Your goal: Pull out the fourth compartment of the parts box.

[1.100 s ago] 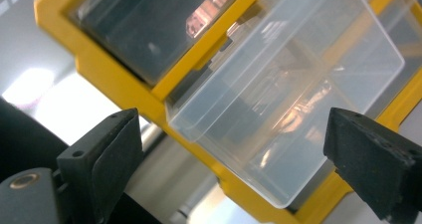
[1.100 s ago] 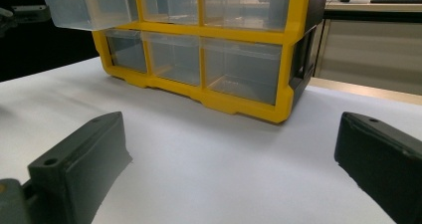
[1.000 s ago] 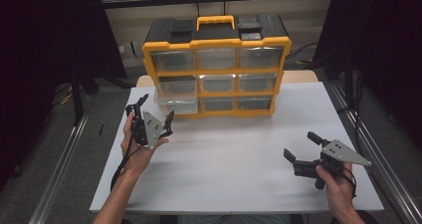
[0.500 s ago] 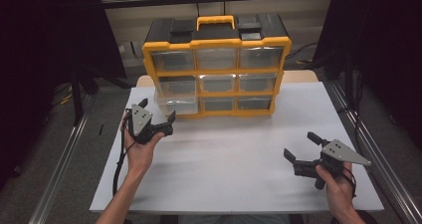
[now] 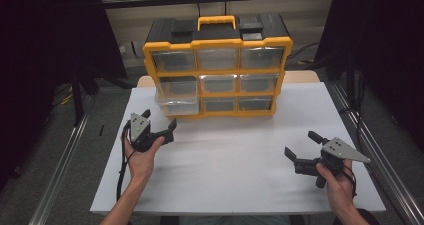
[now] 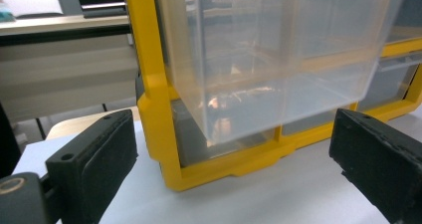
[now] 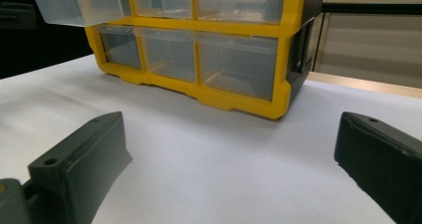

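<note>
A yellow and black drawer cabinet (image 5: 217,50) with clear drawers stands at the back middle of the white table (image 5: 235,185). Its middle-row left drawer (image 5: 176,99) is pulled out over the slot below. My left gripper (image 5: 160,119) is open a short way in front of that drawer, with nothing in it. From the left gripper view the drawer (image 6: 268,84) hangs out close ahead, between the spread jaws of the left gripper (image 6: 234,159). My right gripper (image 5: 301,144) is open at the front right, empty, and faces the cabinet (image 7: 239,92) from well back.
A yellow carry handle (image 5: 216,21) tops the cabinet. Metal rails (image 5: 65,160) run along both sides of the table. A wooden surface edge (image 5: 300,76) shows behind the white sheet. Bare white table lies between the two grippers.
My left gripper has drifted slightly down, toward the person, and turned a little. The right gripper and the pulled-out drawer stay where they were.
</note>
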A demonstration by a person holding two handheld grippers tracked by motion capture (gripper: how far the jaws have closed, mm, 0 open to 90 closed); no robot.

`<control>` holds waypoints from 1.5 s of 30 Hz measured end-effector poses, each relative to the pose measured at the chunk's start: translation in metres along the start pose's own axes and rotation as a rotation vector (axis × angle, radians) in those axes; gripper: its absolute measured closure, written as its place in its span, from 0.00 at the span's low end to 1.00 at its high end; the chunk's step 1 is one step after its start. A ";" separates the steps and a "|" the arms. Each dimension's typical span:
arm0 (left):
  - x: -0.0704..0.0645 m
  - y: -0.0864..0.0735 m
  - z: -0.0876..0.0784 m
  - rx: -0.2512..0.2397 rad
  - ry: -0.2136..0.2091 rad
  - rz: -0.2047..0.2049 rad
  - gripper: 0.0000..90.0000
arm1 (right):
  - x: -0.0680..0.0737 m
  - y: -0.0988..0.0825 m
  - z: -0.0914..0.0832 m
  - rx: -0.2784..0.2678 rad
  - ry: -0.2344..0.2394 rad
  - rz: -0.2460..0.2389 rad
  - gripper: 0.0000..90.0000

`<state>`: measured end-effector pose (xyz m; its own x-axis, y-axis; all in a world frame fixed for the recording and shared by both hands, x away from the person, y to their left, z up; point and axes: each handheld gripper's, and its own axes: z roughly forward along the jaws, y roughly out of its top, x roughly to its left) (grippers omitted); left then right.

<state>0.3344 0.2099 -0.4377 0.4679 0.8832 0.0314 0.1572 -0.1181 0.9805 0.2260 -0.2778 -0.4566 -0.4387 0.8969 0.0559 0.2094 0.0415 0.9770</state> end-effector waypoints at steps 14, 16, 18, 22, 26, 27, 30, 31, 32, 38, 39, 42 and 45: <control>-0.004 -0.012 -0.027 -0.010 -0.040 -0.035 0.03 | 0.001 0.001 -0.001 -0.002 -0.014 -0.002 0.00; -0.003 -0.014 -0.030 -0.011 -0.060 -0.053 0.02 | 0.001 0.001 -0.001 -0.002 -0.017 0.000 0.00; -0.003 -0.014 -0.034 -0.014 -0.074 -0.065 0.02 | 0.001 0.001 -0.002 -0.004 -0.012 -0.002 0.00; -0.003 -0.018 -0.045 -0.032 -0.091 -0.102 0.04 | 0.001 0.001 -0.003 -0.005 -0.021 0.006 0.00; -0.003 -0.024 -0.054 -0.021 -0.100 -0.113 0.04 | 0.001 0.001 -0.005 -0.009 -0.021 0.005 0.00; -0.003 -0.024 -0.056 -0.017 -0.095 -0.119 0.04 | 0.001 0.001 -0.005 -0.008 -0.022 0.006 0.00; -0.001 -0.025 -0.060 -0.015 -0.080 -0.113 0.04 | 0.001 0.001 -0.006 -0.009 -0.024 0.007 0.00; 0.001 -0.025 -0.063 -0.004 -0.060 -0.094 0.04 | 0.001 0.001 -0.006 -0.005 -0.023 0.009 0.00; 0.001 -0.025 -0.065 -0.004 -0.064 -0.096 0.04 | 0.001 0.000 -0.007 -0.005 -0.024 0.009 0.00; 0.004 -0.027 -0.080 0.014 -0.024 -0.033 0.04 | 0.000 0.000 -0.011 -0.011 -0.035 0.013 0.00; 0.005 -0.027 -0.082 0.016 -0.031 -0.033 0.04 | -0.001 0.000 -0.012 -0.008 -0.034 0.013 0.00; 0.005 -0.030 -0.090 0.026 -0.021 -0.036 0.04 | -0.001 0.000 -0.012 -0.009 -0.040 0.019 0.00; 0.004 -0.030 -0.092 0.027 -0.005 -0.044 0.04 | -0.001 -0.001 -0.012 -0.005 -0.041 0.013 0.00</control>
<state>0.2517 0.2589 -0.4494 0.4640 0.8858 -0.0128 0.2015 -0.0915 0.9752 0.2161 -0.2840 -0.4548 -0.3994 0.9148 0.0602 0.2100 0.0273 0.9773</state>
